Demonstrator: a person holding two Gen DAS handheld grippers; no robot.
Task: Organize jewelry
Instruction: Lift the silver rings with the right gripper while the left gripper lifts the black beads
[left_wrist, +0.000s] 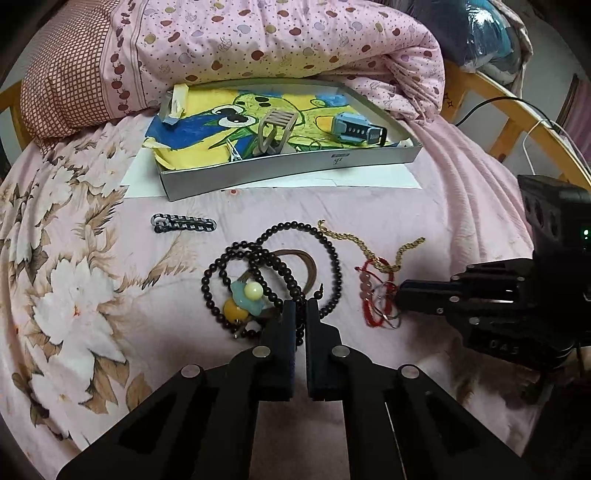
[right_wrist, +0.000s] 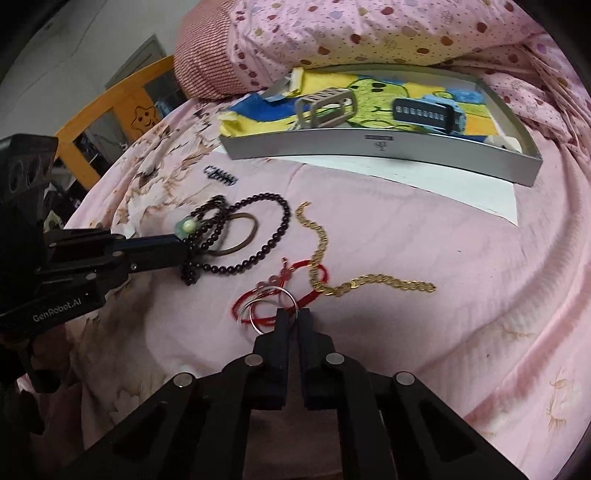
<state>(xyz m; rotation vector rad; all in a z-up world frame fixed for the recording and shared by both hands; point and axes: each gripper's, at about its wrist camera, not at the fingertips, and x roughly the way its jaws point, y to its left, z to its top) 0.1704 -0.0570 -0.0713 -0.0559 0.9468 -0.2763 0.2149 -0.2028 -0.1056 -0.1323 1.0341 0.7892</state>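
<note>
Left gripper (left_wrist: 301, 306) pinching dark bead strand (left_wrist: 334, 254) at near loop, on bedspread before tray (left_wrist: 288, 171). Right gripper (right_wrist: 294, 317) pinching silver rings (right_wrist: 271, 301) tangled in red cord (right_wrist: 314, 271). Both items light, limp, snag-prone; gold chain (right_wrist: 369, 282) overlaps cord, likely drags along.

"GenRobot.AI" — left hand-held gripper (right_wrist: 186, 254) body.

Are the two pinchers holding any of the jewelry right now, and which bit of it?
Yes. The left gripper pinches the dark bead necklace at its near loop. The right gripper pinches a thin silver ring at its near edge, among the red string bracelet.
</note>
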